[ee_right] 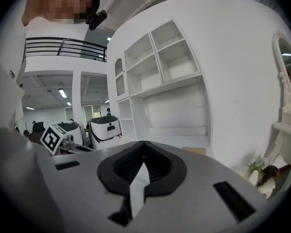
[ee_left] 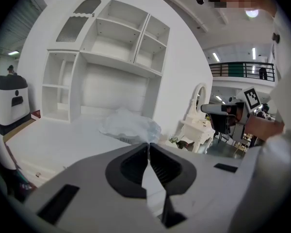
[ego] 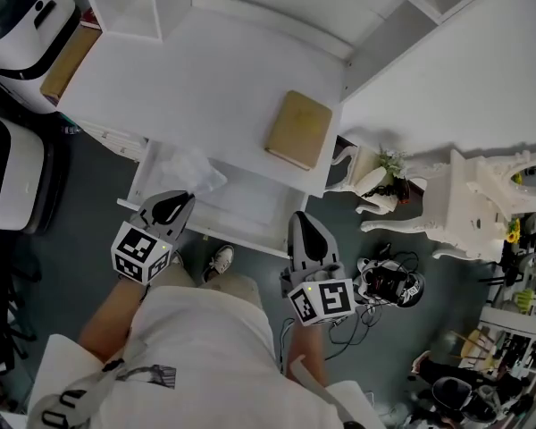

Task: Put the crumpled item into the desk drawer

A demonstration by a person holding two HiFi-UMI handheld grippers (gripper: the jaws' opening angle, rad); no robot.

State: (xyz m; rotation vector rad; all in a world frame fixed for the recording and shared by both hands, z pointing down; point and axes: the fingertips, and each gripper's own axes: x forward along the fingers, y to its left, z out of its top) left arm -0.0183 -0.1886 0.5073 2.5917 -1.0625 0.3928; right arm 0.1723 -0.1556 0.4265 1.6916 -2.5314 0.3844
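**Crumpled item pinched over the left end of the open drawer**

A white desk (ego: pixel 205 70) with a shelf unit at its far side fills the middle of the head view. Its drawer (ego: pixel 250 211) stands pulled out toward the person along the near edge. To the right is a white ornate dressing table (ego: pixel 482 195), and at the far left a white and black machine (ego: pixel 27 25). A tan book (ego: pixel 298 130) lies flat on the right part of the desk top, well apart from both tools.

The crumpled item (ego: pixel 186 168), pale and translucent, sits at the left end of the drawer, overlapping the desk's near edge. Whether it rests on the drawer floor cannot be told.

The left gripper (ego: pixel 180 197) points at it from the near side. In the left gripper view its jaws are pressed together, pinching an edge of the crumpled item (ee_left: pixel 131 126) right at their tips (ee_left: pixel 149 143).

The right gripper (ego: pixel 302 218) hangs just beyond the drawer's right end on the near side. In the right gripper view its jaws (ee_right: pixel 143 142) are closed on each other with nothing between them.
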